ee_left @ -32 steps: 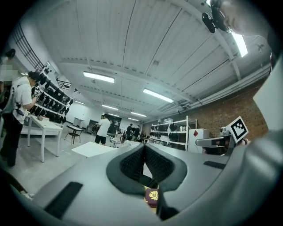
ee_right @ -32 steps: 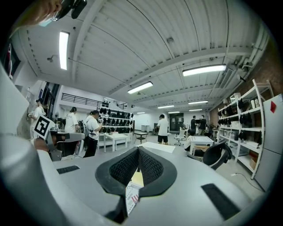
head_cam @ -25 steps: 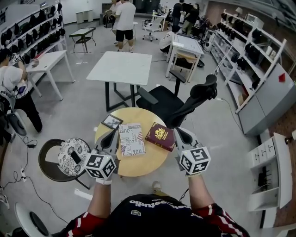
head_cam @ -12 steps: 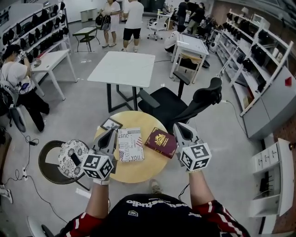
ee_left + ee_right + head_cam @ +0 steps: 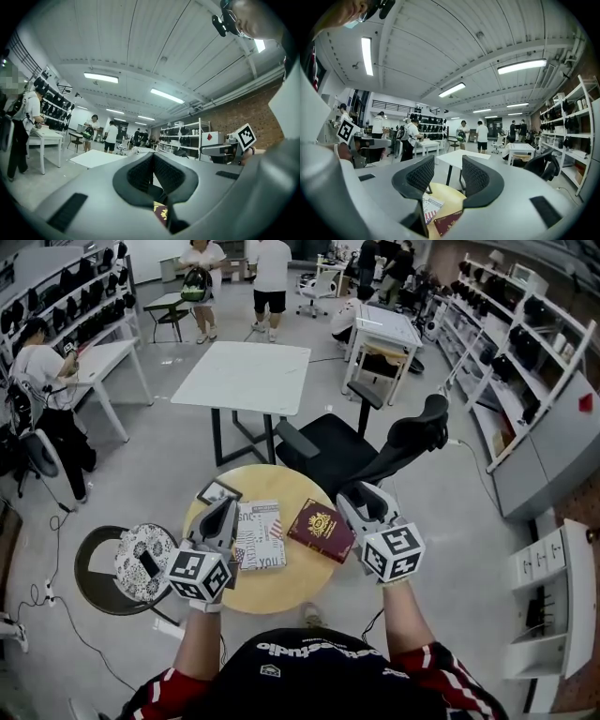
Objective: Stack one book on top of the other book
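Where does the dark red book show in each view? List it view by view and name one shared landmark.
Head view: the dark red book lies on the right half of the round table, near picture centre.
Left gripper view: only the book's corner shows, at the bottom, just right of centre.
Right gripper view: the book is at the bottom edge, centre.
Shared landmark: the white table beyond it.

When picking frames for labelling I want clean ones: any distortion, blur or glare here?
Head view: fisheye bows the shelves; the red book is sharp. Left gripper view: black vignette, mosaic patch at left edge. Right gripper view: same vignette, bright ceiling lamp, no washout.
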A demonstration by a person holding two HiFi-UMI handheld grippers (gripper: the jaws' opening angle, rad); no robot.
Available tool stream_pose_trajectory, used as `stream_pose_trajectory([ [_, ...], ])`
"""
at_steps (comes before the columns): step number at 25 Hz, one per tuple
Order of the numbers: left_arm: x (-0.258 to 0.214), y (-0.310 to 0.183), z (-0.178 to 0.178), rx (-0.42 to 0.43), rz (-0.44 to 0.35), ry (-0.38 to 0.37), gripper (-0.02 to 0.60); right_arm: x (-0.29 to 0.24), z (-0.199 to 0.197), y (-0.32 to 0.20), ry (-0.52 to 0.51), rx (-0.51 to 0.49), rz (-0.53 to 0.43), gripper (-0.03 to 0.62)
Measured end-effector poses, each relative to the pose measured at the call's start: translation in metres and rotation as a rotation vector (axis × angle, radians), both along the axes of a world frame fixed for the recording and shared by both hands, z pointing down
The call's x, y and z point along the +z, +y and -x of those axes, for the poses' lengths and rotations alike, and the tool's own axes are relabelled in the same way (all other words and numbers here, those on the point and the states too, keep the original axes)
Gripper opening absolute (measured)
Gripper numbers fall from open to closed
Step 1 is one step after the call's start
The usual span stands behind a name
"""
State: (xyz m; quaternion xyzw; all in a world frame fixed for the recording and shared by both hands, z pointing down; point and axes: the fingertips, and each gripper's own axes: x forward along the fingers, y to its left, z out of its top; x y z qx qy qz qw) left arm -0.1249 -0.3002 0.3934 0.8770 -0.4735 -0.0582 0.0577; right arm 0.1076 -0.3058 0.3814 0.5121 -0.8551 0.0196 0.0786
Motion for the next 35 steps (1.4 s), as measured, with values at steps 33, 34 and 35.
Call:
stream_pose_trajectory([
  [33, 0.031, -0.028, -0.09, 0.036, 0.056, -0.077, 0.017, 0.235, -0.127, -0.051, -0.106, 0.066, 0.495, 0.249],
  [34, 0.033, -0.03, -0.094, 0.037, 0.06, -0.08, 0.017, 0.243, -0.132, -0.053, -0.112, 0.07, 0.508, 0.25],
  [35, 0.034, -0.032, -0.098, 0.039, 0.062, -0.082, 0.017, 0.252, -0.136, -0.054, -0.116, 0.073, 0.522, 0.253],
])
